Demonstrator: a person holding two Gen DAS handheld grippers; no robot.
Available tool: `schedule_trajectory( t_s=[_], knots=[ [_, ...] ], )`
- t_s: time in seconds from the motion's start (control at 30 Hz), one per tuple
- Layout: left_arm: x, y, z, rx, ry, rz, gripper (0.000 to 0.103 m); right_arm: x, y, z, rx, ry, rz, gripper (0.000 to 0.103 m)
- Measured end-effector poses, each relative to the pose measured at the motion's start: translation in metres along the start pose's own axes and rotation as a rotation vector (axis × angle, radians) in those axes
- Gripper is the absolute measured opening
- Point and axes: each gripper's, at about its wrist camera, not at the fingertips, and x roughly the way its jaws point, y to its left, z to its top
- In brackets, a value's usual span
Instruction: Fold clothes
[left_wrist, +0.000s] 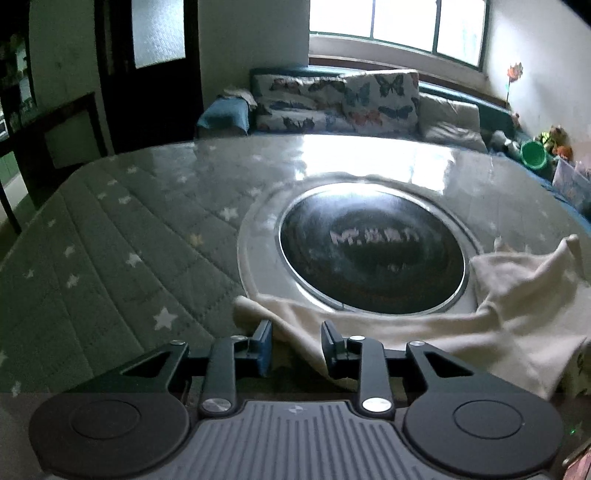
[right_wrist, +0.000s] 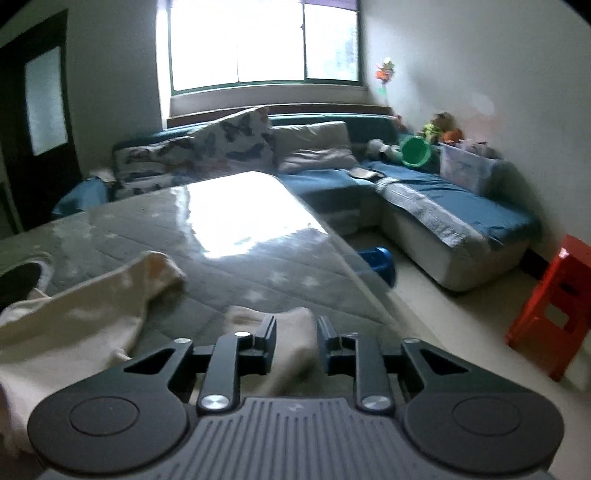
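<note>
Garment: cream garment (left_wrist: 424, 332) lies rumpled on the desk (left_wrist: 110, 240), draped over the near rim of the dark round inset (left_wrist: 369, 254).
Left gripper (left_wrist: 295, 345): jaws apart, cloth edge sits between and just ahead of them.
Right gripper (right_wrist: 295, 343): jaws apart too, a cream end of the garment (right_wrist: 280, 332) lying between them.
Long axis: runs side to side, one end by each gripper.
Nearer: each to its own end.
Hard to tell: motion blur; whether either pad touches cloth; the garment's type; its near edge is hidden under the grippers.
</note>
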Motion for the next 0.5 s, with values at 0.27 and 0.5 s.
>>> schedule_trajectory(
  t_s=[0.27, 0.5],
  knots=[
    [-0.017, -0.016, 0.009, 0.046, -0.058, -0.041, 0.033, -0.003, 0.045, 0.003, -0.098, 0.017, 0.166, 0.03],
    [-0.007, -0.068, 0.014, 0.137, -0.055, -0.21, 0.033, -0.012, 0.09, 0.005, -0.218, 0.041, 0.276, 0.032]
  ],
)
